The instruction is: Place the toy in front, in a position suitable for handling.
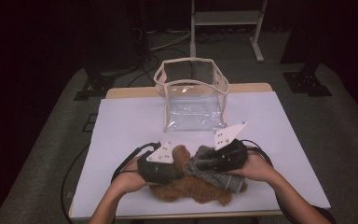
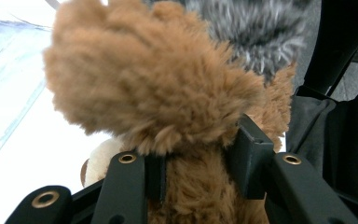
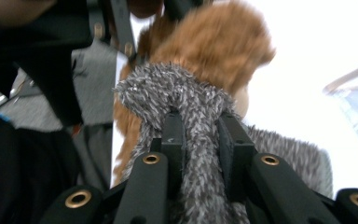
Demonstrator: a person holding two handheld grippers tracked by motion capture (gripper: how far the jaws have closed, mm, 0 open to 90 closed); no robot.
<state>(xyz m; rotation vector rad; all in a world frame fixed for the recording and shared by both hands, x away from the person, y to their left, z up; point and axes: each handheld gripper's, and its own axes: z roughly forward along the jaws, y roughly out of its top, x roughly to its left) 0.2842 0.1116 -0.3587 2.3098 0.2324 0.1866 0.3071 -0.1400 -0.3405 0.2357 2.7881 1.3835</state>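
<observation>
Brown plush (image 1: 186, 189) lies before clear bag (image 1: 193, 95).

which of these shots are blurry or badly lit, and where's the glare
High view: dim, dark surroundings, soft focus; glare on the clear bag. Left gripper view: the brown plush toy between the left gripper jaws is fairly sharp, the white table washed out. Right gripper view: the grey scarf in the right gripper is soft, the background blurred and overexposed at upper right.
</observation>
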